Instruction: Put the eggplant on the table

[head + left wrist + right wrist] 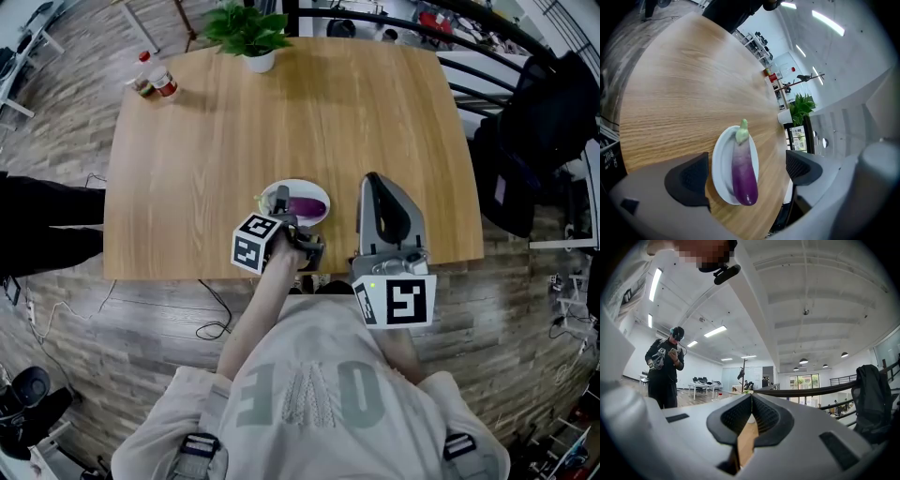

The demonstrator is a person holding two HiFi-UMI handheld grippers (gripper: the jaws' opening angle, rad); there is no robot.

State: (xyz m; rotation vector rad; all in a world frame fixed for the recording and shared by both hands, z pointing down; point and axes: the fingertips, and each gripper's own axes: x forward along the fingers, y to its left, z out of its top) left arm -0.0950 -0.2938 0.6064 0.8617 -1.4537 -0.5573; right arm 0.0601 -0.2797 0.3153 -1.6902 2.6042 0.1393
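A purple eggplant (743,171) with a green stem lies on a small white plate (721,164), its dark end over the near rim. The plate (298,184) sits near the front edge of the wooden table (281,103), and the eggplant (307,204) shows on it in the head view. My left gripper (745,174) is open wide, one pad on each side of the eggplant and clear of it; it hangs over the plate (296,227). My right gripper (751,397) is shut with nothing between its pads, held level just right of the plate (373,180).
A potted plant (248,33) stands at the table's far edge and two bottles (155,77) at its far left corner. A dark bag (544,122) hangs right of the table. A person in black (665,366) stands across the room.
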